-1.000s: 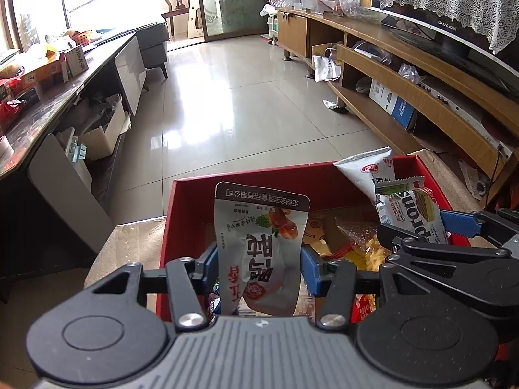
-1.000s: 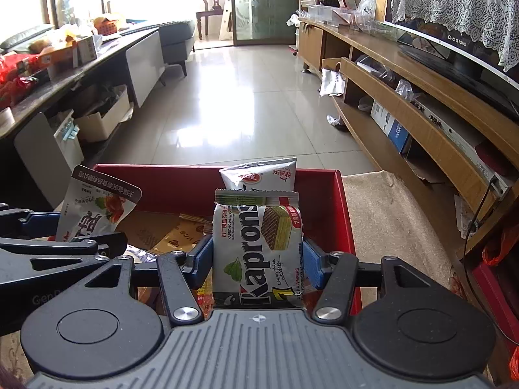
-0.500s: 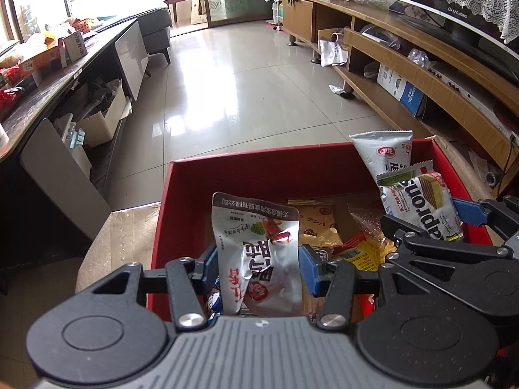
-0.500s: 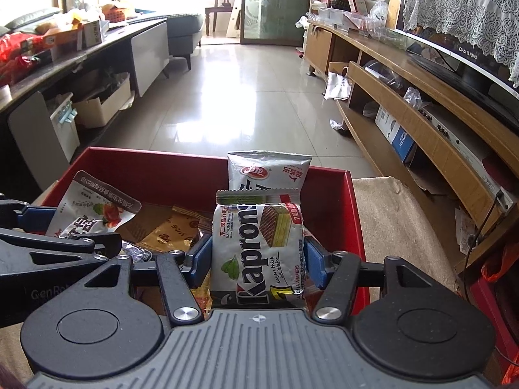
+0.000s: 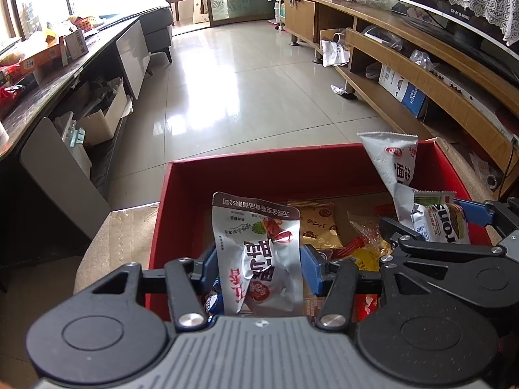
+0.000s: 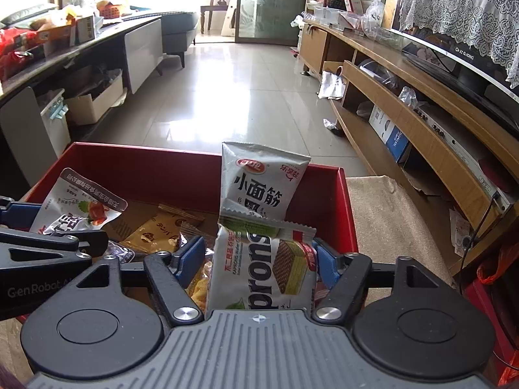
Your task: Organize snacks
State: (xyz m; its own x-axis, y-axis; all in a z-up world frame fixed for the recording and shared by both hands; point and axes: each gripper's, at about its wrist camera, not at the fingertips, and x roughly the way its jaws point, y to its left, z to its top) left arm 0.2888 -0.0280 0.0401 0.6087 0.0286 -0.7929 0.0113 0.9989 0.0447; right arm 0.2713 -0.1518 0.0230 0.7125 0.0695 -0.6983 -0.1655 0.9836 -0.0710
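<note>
A red box is seen on a beige-covered worktop, and several snacks already lie in it: a yellow packet, a crinkled clear wrapper and, propped upright against the far right corner, a silver gluten-snack pouch. Much of the sorting is therefore judged to be done, though how many snacks remain outside the box cannot be told.

The left hand-held gripper is held low over the near left part of the box, and a silver pouch with red print is clamped between its narrow-set blue pads; its jaws are starting to open. The right hand-held gripper is placed over the near right part, just in front of the upright pouch. Its jaws are opening, and a wafer packet stands between them with a clear gap on its left side (so it is no longer pinched).

What is left here, by judgement: both packets are to be let go inside the box.
</note>
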